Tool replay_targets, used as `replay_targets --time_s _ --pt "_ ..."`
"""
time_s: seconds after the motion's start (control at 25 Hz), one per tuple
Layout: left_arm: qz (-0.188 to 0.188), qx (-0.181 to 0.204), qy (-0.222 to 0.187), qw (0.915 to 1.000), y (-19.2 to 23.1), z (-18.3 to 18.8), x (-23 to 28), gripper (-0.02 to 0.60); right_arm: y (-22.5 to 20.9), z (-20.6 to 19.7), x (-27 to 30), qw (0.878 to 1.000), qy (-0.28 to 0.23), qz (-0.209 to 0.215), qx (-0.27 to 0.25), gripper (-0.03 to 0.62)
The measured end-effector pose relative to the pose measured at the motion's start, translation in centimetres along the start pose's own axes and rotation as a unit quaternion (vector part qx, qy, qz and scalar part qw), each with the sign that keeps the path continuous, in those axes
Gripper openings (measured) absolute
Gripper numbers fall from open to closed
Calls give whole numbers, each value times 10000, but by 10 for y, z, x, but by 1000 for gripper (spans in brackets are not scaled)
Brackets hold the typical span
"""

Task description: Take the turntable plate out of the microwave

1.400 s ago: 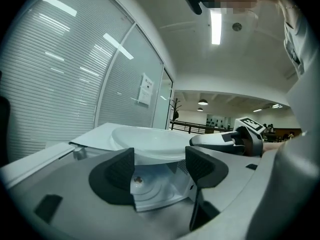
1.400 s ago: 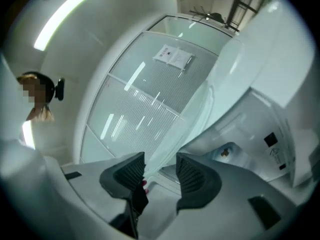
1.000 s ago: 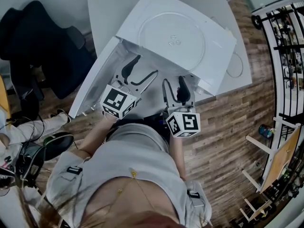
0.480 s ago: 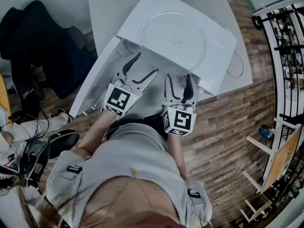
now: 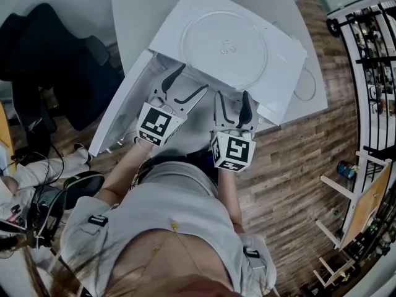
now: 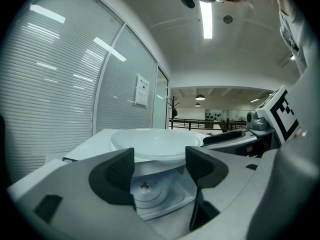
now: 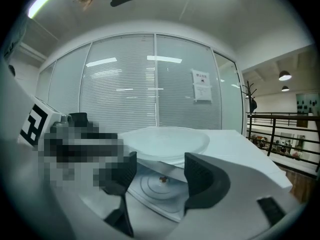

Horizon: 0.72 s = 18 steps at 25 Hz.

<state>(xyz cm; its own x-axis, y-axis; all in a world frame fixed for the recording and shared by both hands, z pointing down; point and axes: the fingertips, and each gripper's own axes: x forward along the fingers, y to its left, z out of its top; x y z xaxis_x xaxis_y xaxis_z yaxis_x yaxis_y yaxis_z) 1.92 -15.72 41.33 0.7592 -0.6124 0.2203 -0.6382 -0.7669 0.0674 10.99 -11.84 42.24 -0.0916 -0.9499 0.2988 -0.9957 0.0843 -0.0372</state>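
Note:
The clear glass turntable plate (image 5: 224,42) lies flat on top of the white microwave (image 5: 286,67), whose door (image 5: 120,107) hangs open to the left. Both grippers hover side by side in front of the open cavity. My left gripper (image 5: 187,84) is open and empty. My right gripper (image 5: 233,103) has just been opening its jaws; it stands open with nothing between them. In the left gripper view the plate (image 6: 155,141) shows above the cavity's bare hub (image 6: 145,186). The right gripper view shows the plate (image 7: 165,139) and the hub (image 7: 162,180) likewise.
The microwave stands on a white table (image 5: 133,11). A thin ring (image 5: 307,84) lies on the table to the microwave's right. A black chair (image 5: 55,60) stands at the left, and a black railing (image 5: 371,54) runs along the right over the wood floor.
My right gripper has rolled, edged toward the microwave, and spread its jaws wider. The left gripper has barely shifted. The plate has stayed on top of the microwave.

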Motion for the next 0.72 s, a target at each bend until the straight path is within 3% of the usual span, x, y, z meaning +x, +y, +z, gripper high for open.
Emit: replay_targets --time_s 0.72 --pt "114 10 -25 9999 9 6 36 316 -11 5 28 9997 4 -245 56 282"
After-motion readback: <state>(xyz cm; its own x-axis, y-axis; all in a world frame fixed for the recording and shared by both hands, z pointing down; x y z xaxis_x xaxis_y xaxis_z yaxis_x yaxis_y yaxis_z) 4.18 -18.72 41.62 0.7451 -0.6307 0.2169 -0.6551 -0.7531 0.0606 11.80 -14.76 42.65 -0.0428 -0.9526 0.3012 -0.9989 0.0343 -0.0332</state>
